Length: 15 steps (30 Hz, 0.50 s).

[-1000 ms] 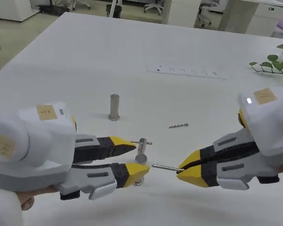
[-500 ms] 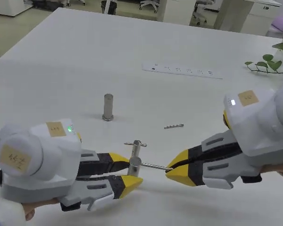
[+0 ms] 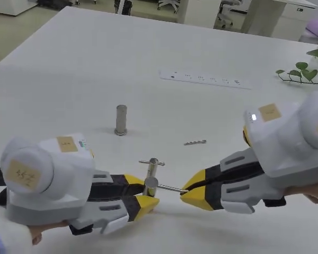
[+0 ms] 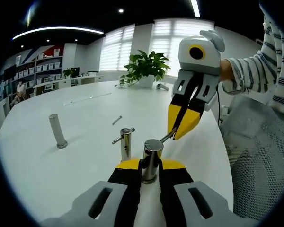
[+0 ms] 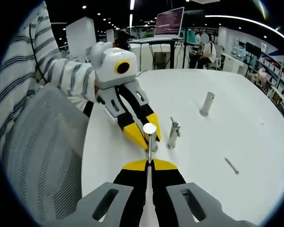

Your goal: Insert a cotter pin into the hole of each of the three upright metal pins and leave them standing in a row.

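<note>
My left gripper point(image 3: 147, 191) point(image 4: 150, 165) is shut on an upright metal pin point(image 3: 150, 184) point(image 4: 151, 158) near the table's front. My right gripper point(image 3: 187, 193) point(image 5: 149, 164) is shut on a cotter pin point(image 3: 170, 187) point(image 5: 149, 150), whose tip meets the held pin's head from the right. Just behind stands a second pin point(image 3: 153, 168) point(image 4: 126, 144) point(image 5: 173, 135) with a cotter pin crosswise through its top. A third, bare pin point(image 3: 121, 120) point(image 4: 58, 131) point(image 5: 207, 103) stands farther back left. A loose cotter pin point(image 3: 194, 142) point(image 4: 116, 120) point(image 5: 231, 165) lies flat on the table.
A white power strip point(image 3: 204, 79) lies across the far side of the white table point(image 3: 69, 79). A green plant point(image 3: 305, 71) point(image 4: 146, 66) sits at the right edge. A striped sleeve point(image 4: 255, 75) and mesh chair back point(image 5: 42, 156) are behind the grippers.
The right gripper has moved left, bringing the cotter pin's tip from a gap beside the held pin up against its head. The left gripper keeps its hold on the pin.
</note>
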### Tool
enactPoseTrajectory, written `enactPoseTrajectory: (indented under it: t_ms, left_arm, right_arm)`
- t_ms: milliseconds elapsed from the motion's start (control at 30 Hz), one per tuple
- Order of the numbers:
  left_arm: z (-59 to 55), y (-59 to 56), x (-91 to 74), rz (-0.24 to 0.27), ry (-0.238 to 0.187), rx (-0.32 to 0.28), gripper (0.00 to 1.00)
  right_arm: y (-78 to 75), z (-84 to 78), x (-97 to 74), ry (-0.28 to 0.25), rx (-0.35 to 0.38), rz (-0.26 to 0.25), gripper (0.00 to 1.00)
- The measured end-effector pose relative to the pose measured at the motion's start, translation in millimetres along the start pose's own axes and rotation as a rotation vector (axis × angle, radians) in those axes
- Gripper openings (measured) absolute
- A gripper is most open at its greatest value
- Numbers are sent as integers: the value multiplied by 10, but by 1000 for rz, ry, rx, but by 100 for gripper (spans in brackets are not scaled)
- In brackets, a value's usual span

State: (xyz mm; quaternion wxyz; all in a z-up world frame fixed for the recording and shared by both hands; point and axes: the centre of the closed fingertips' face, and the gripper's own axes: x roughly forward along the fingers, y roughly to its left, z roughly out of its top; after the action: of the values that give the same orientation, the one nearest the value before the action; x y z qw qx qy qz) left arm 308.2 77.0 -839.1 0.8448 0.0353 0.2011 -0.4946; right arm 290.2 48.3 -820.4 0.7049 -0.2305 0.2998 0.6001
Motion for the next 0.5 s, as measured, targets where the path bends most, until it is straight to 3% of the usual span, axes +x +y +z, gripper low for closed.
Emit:
enactPoseTrajectory:
  t_ms: [233,300,500]
  left_arm:
    - [1,2,3,5,-9,-6,12]
    - [-1,6,4,6,-16,-39,12]
    - [-5,-6,13,4,-28,-60,13]
  right_arm:
    - [-2,14,75,0,-4,-1,4]
    - [-8,29,96,-3,-7,-2,4]
    - [0,79,140,-6,-16,2,4]
